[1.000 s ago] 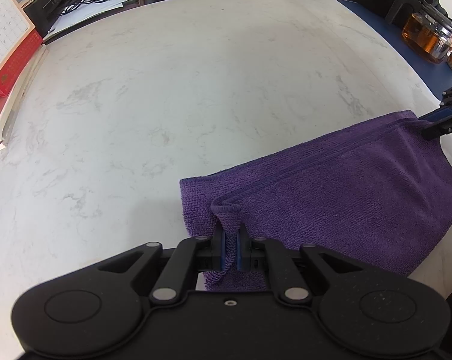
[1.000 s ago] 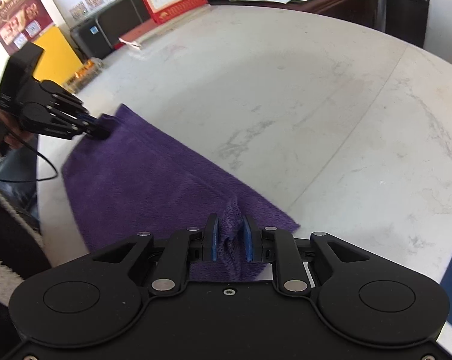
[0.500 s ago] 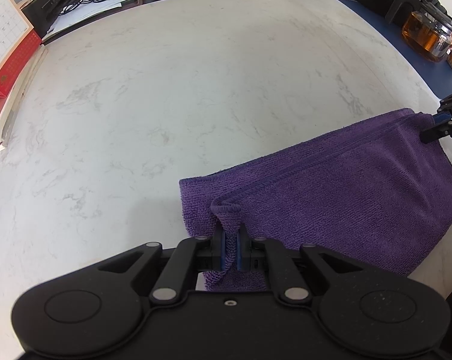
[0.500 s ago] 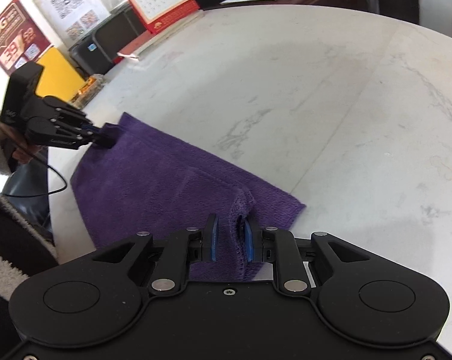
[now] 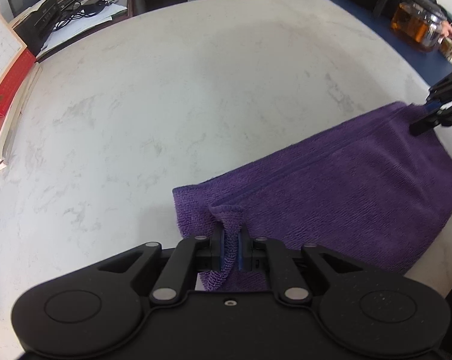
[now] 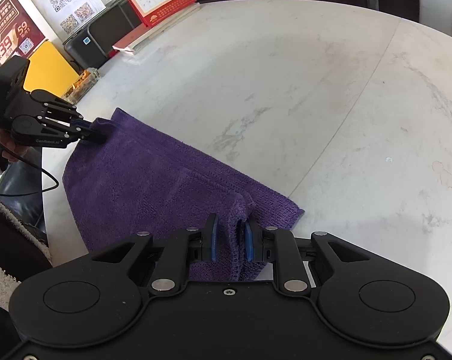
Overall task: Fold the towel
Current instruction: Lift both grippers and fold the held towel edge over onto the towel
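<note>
**Left wrist view.** Your left gripper (image 5: 231, 240) sits at the bottom centre of the frame. A raised pinch of the purple towel (image 5: 346, 186) stands between its blue pads, which press on the cloth even though the jaws have just been opening a little. From that near corner the towel runs up and to the right across the white marble table (image 5: 165, 105), folded double, with a stitched hem line along its length. At the far right edge of the frame your right gripper (image 5: 419, 117) has the opposite corner, and the cloth rises to a small peak at its tips. Only this view shows the glass teapot (image 5: 415, 27) of amber tea at the upper right.

**Right wrist view.** Your right gripper (image 6: 231, 240) is at the bottom centre. A ridge of towel (image 6: 153, 186) stands between its pads, closer to the right-hand one. The left-hand pad may not be fully on the cloth; I read it as a grip, going by the peak seen from the other side. The towel stretches to the upper left, where your left gripper (image 6: 98, 133) clamps its corner close to the table (image 6: 316, 105) edge. Only this view shows that gripper's whole body, its trailing cable (image 6: 39, 180) and the QR-code posters (image 6: 66, 6) at the upper left.
</note>
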Demonstrator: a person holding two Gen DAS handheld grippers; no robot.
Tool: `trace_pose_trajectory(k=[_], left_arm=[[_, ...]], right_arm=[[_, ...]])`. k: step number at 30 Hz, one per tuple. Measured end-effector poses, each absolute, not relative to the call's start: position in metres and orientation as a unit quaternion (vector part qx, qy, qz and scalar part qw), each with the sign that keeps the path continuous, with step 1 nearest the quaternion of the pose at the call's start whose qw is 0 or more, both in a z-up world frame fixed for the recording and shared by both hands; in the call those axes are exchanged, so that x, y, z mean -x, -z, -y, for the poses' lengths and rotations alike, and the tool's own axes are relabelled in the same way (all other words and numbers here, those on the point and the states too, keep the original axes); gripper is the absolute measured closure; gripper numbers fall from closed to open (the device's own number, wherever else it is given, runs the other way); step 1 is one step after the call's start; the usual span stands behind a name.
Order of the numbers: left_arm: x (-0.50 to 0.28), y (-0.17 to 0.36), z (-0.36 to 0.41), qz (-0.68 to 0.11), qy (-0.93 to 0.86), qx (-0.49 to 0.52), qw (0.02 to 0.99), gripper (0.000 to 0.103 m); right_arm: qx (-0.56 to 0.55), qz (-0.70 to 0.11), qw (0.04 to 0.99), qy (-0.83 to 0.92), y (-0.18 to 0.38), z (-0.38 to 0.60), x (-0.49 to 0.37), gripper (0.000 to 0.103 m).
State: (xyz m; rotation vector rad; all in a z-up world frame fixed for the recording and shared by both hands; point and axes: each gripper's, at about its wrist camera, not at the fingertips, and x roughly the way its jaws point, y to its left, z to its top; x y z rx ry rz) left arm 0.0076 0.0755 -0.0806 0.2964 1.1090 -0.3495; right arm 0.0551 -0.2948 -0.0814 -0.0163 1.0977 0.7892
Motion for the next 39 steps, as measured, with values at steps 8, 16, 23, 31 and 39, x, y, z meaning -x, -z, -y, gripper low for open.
trace_pose_trajectory(k=[8, 16, 23, 31, 39], left_arm=[[-0.014, 0.081, -0.074, -0.521, 0.170, -0.147, 0.823, 0.090], [-0.015, 0.082, -0.085, -0.519, 0.167, -0.111, 0.831, 0.097], [-0.004, 0.071, -0.086, -0.498, 0.167, -0.102, 0.845, 0.100], [0.007, 0.049, -0.090, -0.475, 0.175, -0.077, 0.859, 0.100], [0.009, 0.049, -0.086, -0.469, 0.190, -0.075, 0.859, 0.100]], right_arm=[[0.011, -0.509, 0.780, -0.364, 0.081, 0.293, -0.054, 0.084], [0.013, -0.508, 0.782, -0.361, 0.081, 0.291, -0.051, 0.084], [0.006, -0.501, 0.790, -0.353, 0.078, 0.292, -0.043, 0.086], [-0.009, -0.483, 0.804, -0.347, 0.064, 0.299, -0.033, 0.096], [-0.026, -0.476, 0.809, -0.344, 0.064, 0.303, -0.028, 0.098]])
